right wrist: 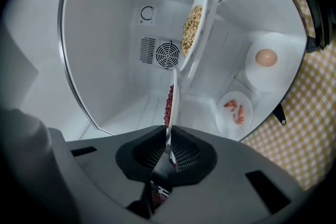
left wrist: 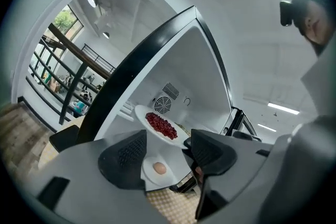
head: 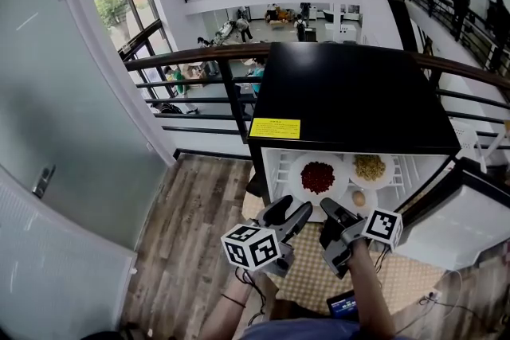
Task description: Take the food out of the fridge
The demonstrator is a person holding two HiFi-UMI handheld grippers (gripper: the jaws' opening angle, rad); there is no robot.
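Note:
The small black fridge (head: 351,95) stands open. On its shelf sit a white plate of red food (head: 318,177) and a plate of pale yellow food (head: 369,167), with an egg on a small plate (head: 358,198) lower down. My right gripper (right wrist: 169,147) is shut on the near rim of the red-food plate (right wrist: 172,105), seen edge-on. A plate of shrimp (right wrist: 234,113) lies on the fridge floor. My left gripper (left wrist: 168,152) is open in front of the fridge, just left of the red-food plate (left wrist: 160,124), with nothing between its pads.
The fridge door (head: 470,223) hangs open at the right. A checkered mat (head: 315,279) lies under the fridge on the wood floor (head: 195,235). A dark railing (head: 191,87) runs behind, and a grey wall (head: 64,131) is at the left.

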